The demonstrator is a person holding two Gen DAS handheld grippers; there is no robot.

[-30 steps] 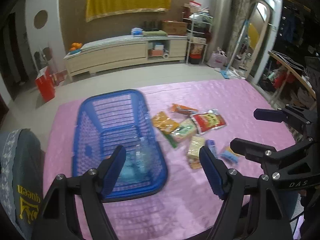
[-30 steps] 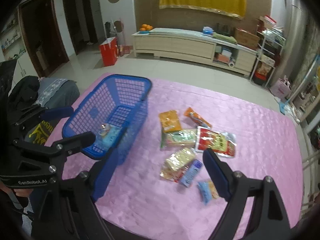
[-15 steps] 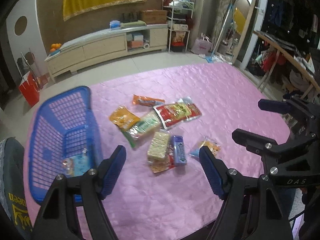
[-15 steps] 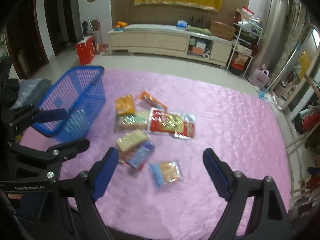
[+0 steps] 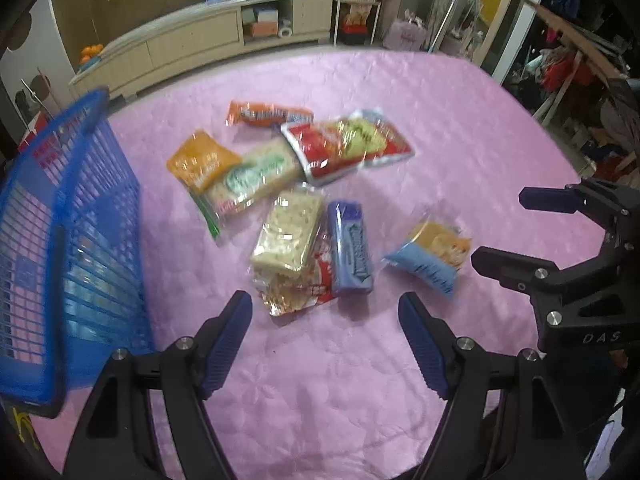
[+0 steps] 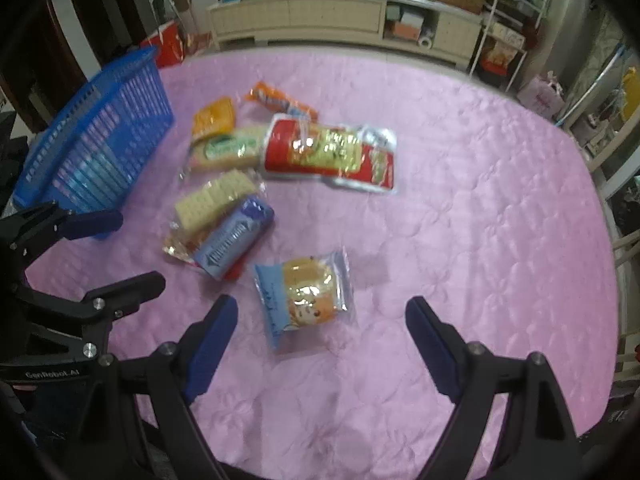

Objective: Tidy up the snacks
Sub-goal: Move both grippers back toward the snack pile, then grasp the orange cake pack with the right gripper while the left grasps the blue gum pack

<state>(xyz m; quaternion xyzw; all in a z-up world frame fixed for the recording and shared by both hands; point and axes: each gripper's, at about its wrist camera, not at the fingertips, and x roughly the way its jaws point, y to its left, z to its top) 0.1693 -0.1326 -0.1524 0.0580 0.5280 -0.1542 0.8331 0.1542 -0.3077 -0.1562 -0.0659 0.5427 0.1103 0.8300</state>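
the right gripper (image 5: 560, 236) has "das" on its black body. the left gripper (image 6: 100, 256) has "genrobot.ai" on its body.

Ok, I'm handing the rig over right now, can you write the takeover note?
Left hand-held gripper: open, empty, above the pink quilted tablecloth.
Right hand-held gripper: open, empty, pointed at the light-blue cake packet.
Blue plastic basket stands at the left edge; something pale shows through its wall, contents unclear.
On the cloth: orange wrapper, yellow-orange pouch, green-label cracker pack, red bag, clear cracker pack, purple bar.
Left: all seven go into the basket.
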